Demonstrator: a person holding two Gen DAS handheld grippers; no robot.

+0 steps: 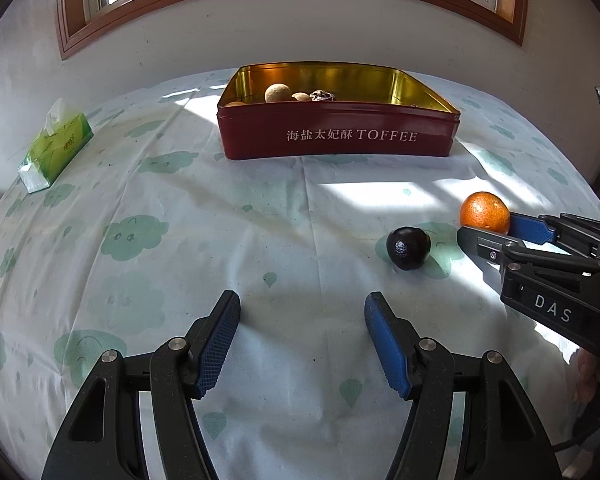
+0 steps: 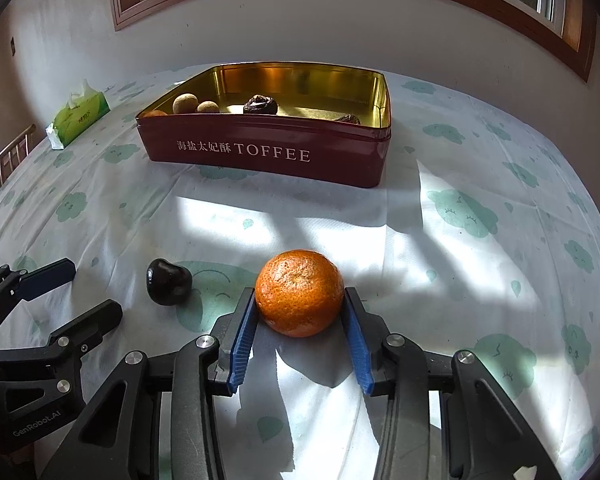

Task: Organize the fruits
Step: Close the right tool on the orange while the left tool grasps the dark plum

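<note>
An orange (image 2: 299,293) rests on the tablecloth between the blue pads of my right gripper (image 2: 300,300), which is shut on it; it also shows in the left wrist view (image 1: 485,212). A dark round fruit (image 1: 408,248) lies just left of the orange, also in the right wrist view (image 2: 169,282). My left gripper (image 1: 302,312) is open and empty, low over the cloth, near and left of the dark fruit. A red TOFFEE tin (image 1: 336,136) with a gold inside stands at the back and holds several fruits (image 1: 277,93); it also shows in the right wrist view (image 2: 268,156).
A green tissue pack (image 1: 54,144) lies at the far left of the table, also in the right wrist view (image 2: 78,120). The wall and window run behind the tin. A chair back (image 2: 12,156) stands past the left table edge.
</note>
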